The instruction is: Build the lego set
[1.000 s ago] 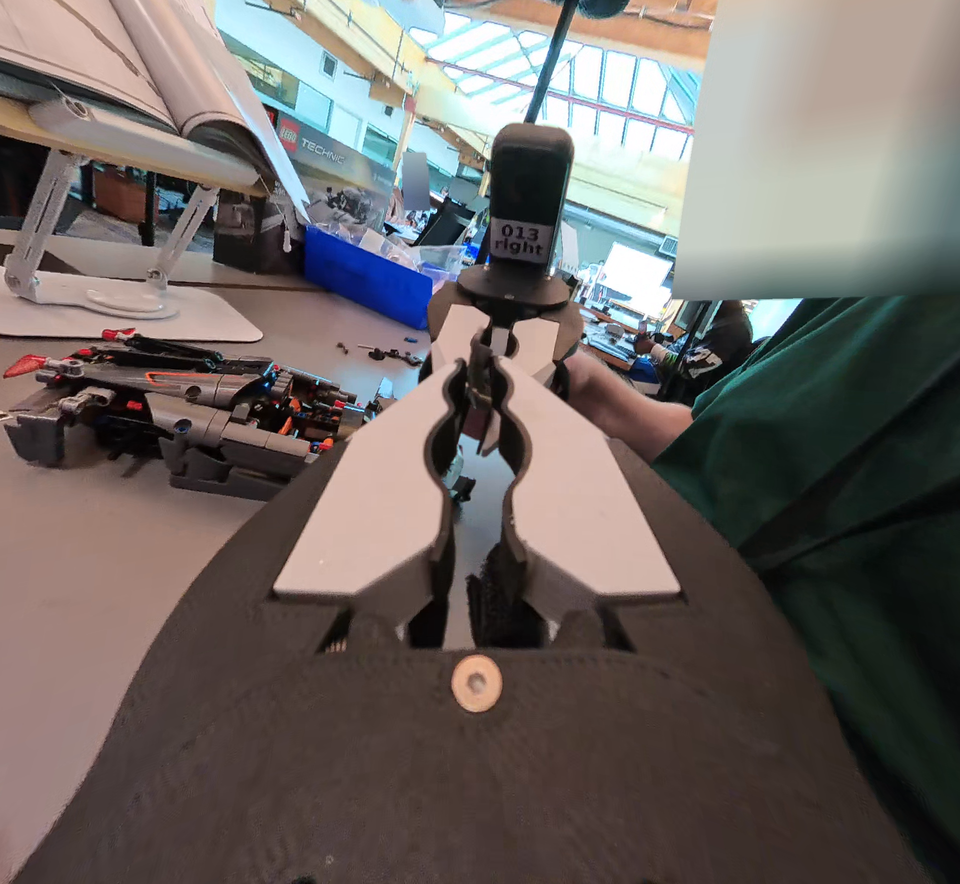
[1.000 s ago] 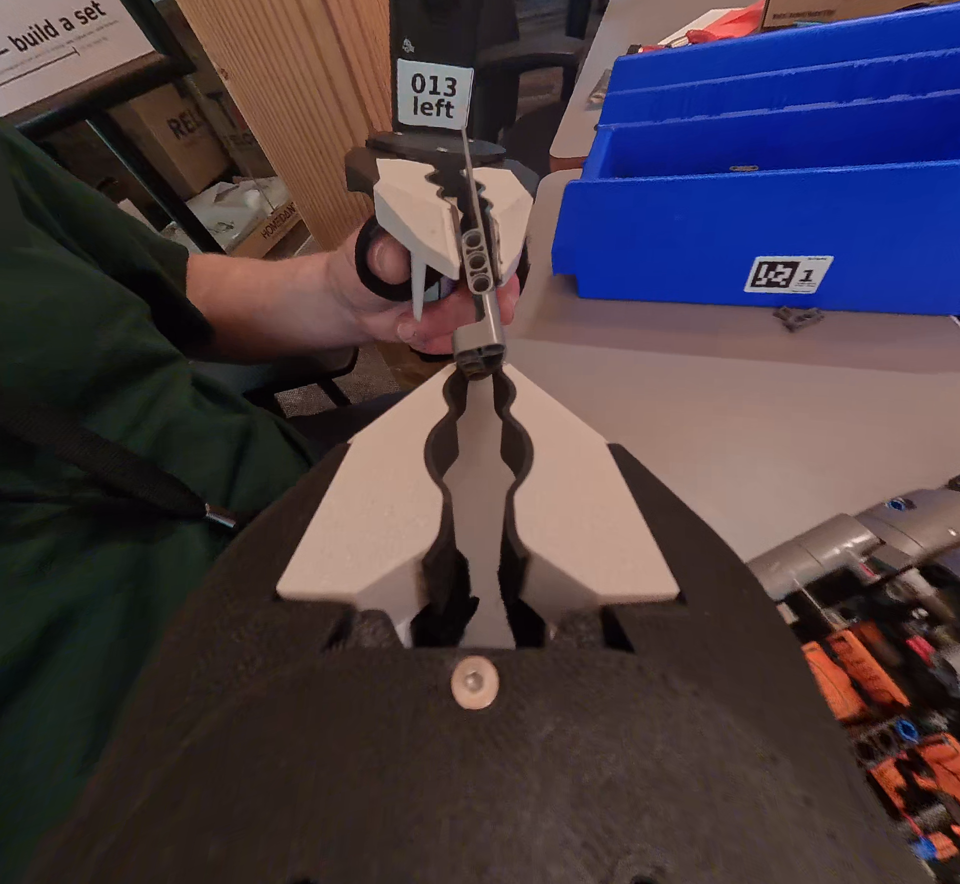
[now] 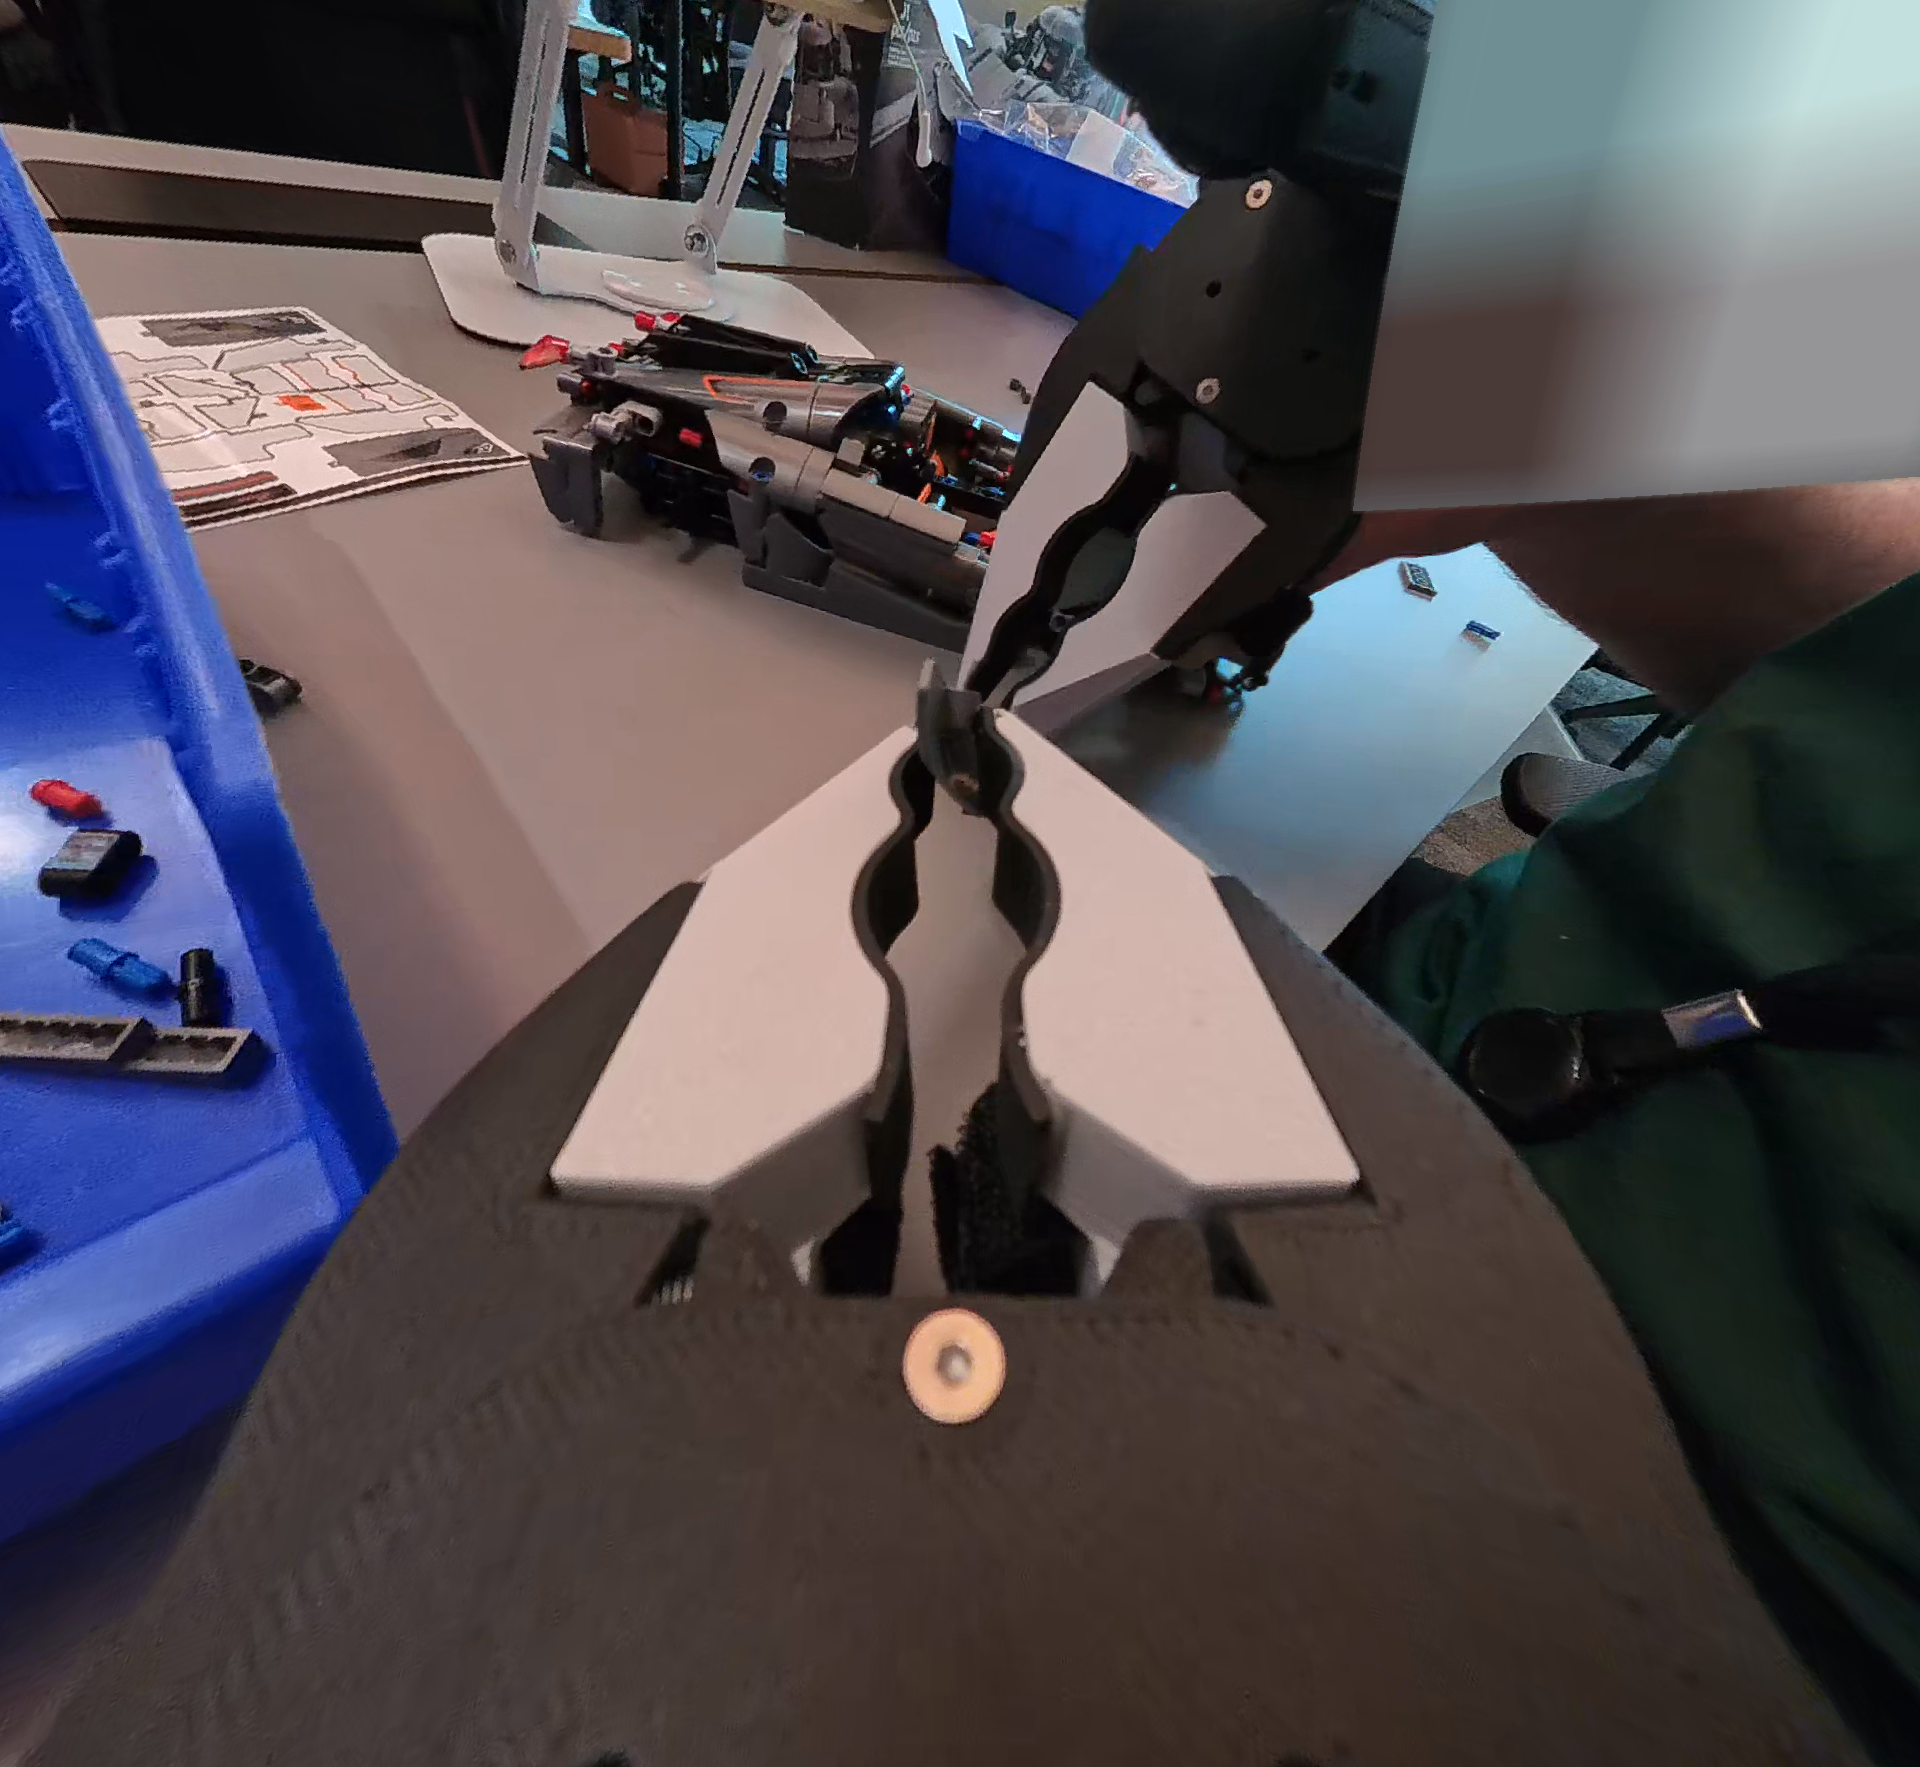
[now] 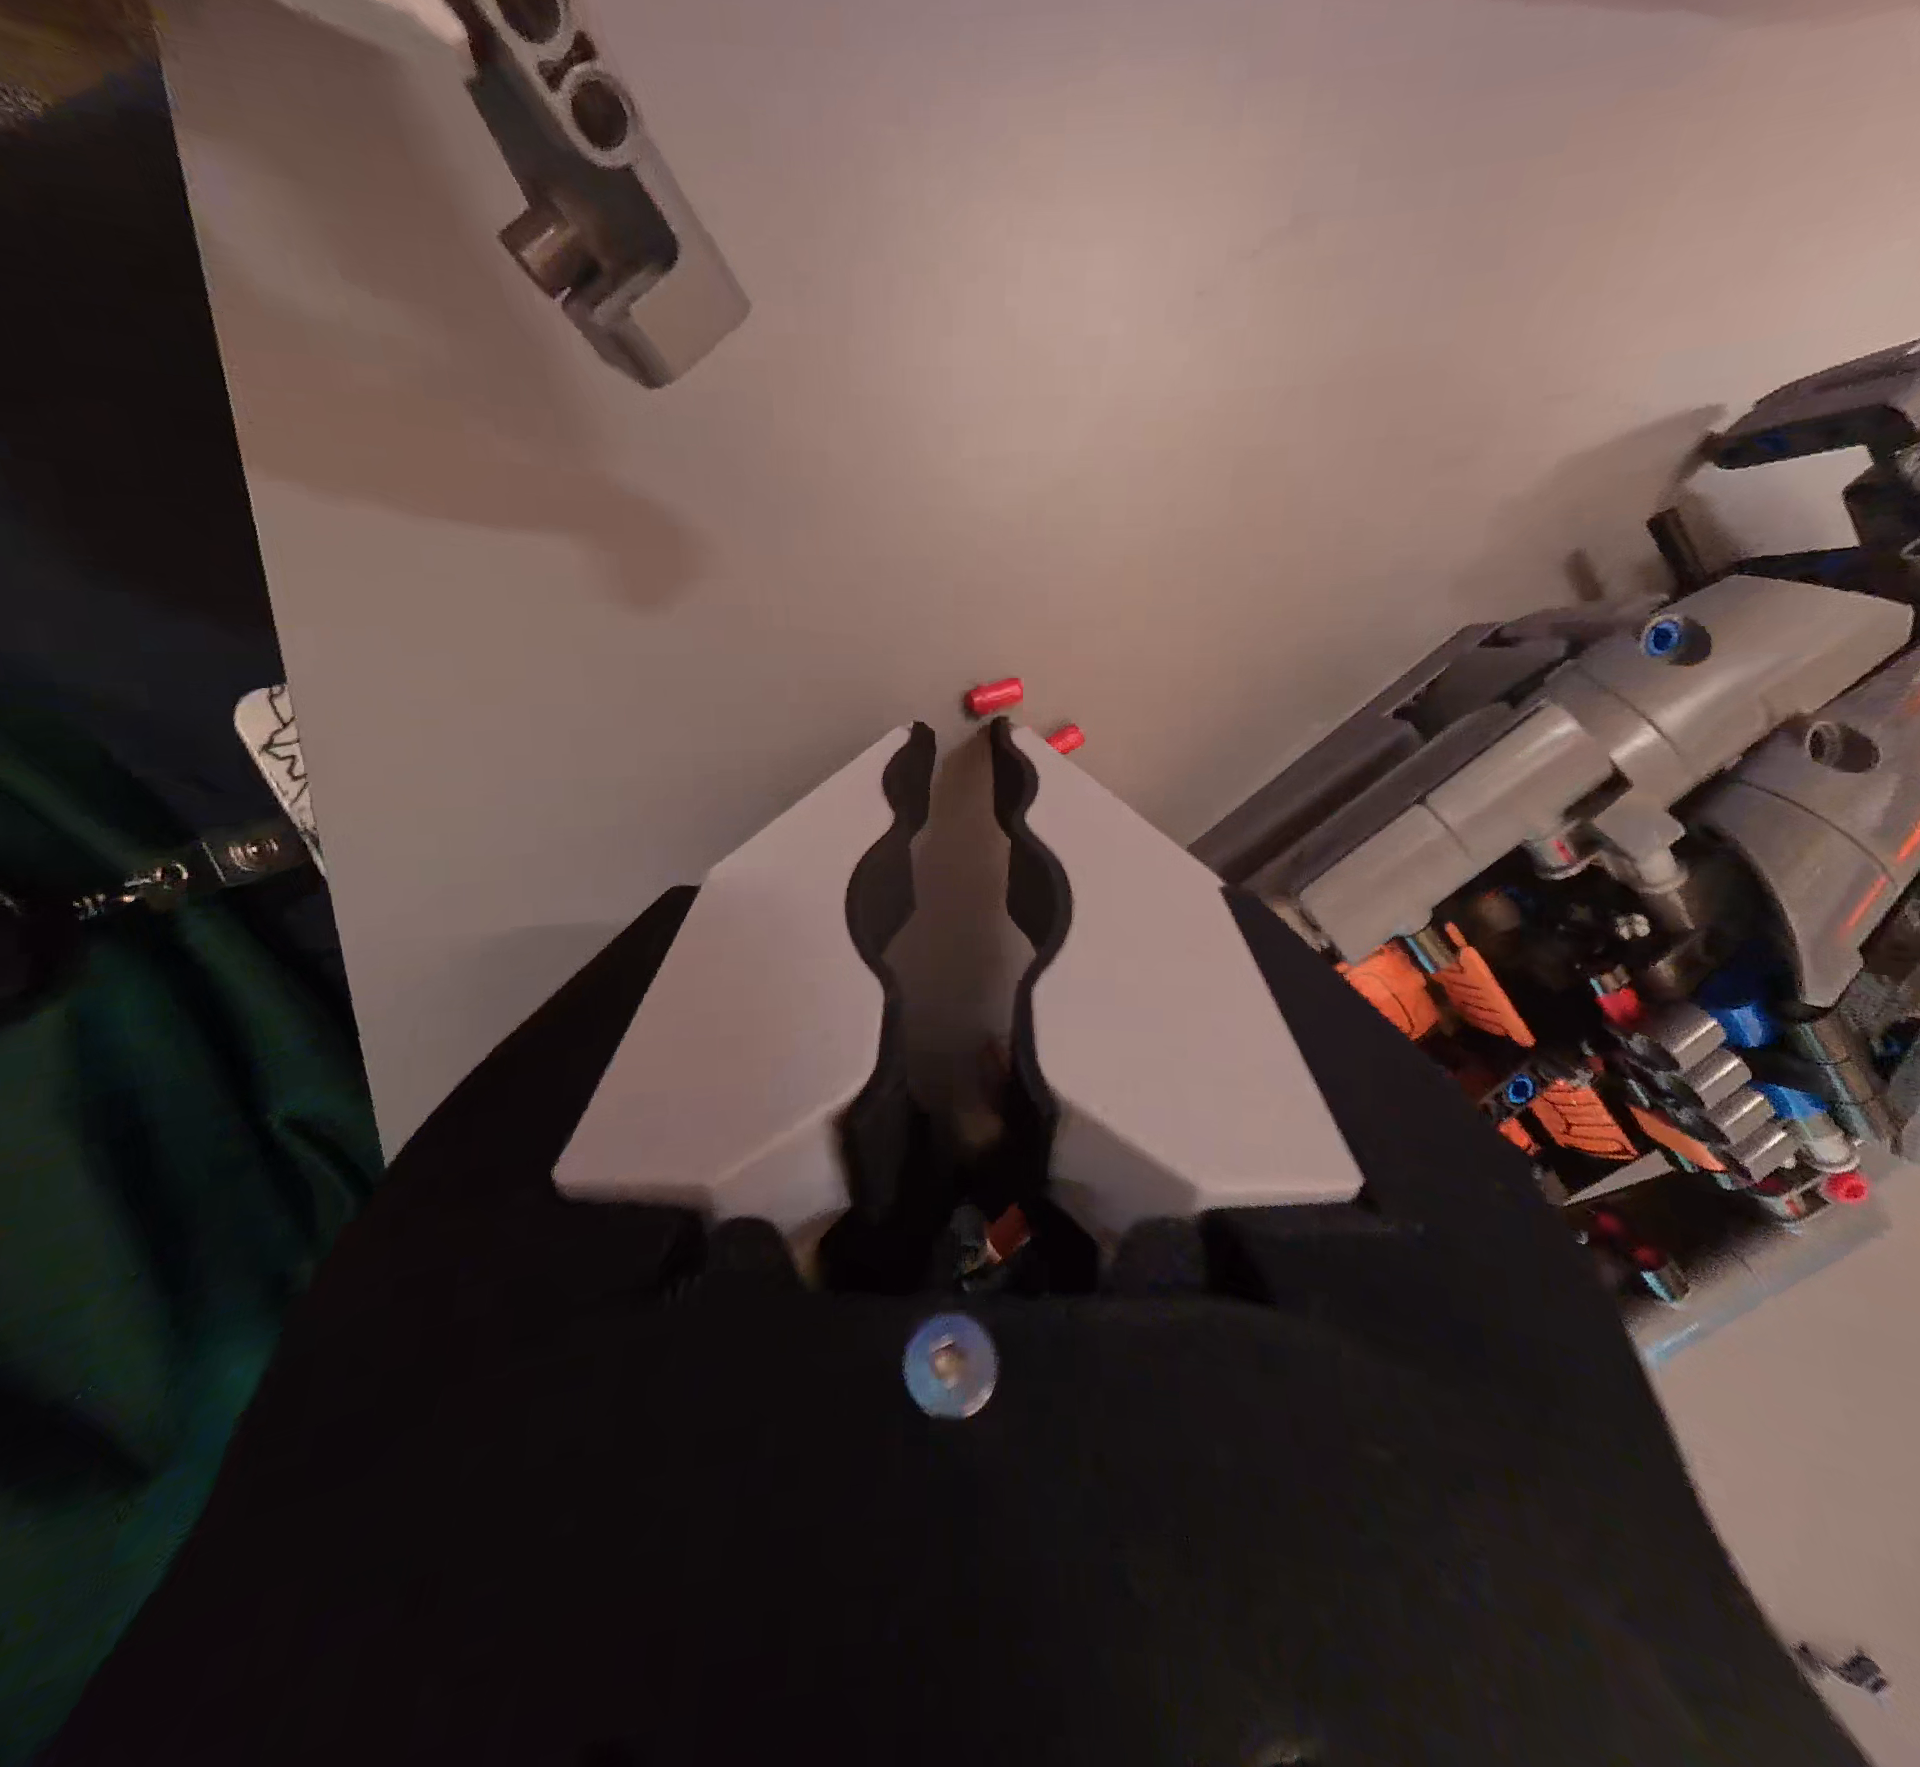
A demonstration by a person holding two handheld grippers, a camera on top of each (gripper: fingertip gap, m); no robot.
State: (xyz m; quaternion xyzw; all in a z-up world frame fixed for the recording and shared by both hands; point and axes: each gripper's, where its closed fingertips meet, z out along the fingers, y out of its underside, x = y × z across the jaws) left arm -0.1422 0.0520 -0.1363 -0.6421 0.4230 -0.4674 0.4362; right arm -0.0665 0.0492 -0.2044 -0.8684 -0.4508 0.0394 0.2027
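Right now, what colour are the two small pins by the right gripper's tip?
Red pins, clearest in the right wrist view.

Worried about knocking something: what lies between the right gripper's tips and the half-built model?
In the right wrist view, one small red pin lies on the table between the right gripper and the model; otherwise bare.

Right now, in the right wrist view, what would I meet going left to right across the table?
Green sleeve → grey beam with holes, held up above the table → two small red pegs just past the right gripper → the half-built grey and orange model.
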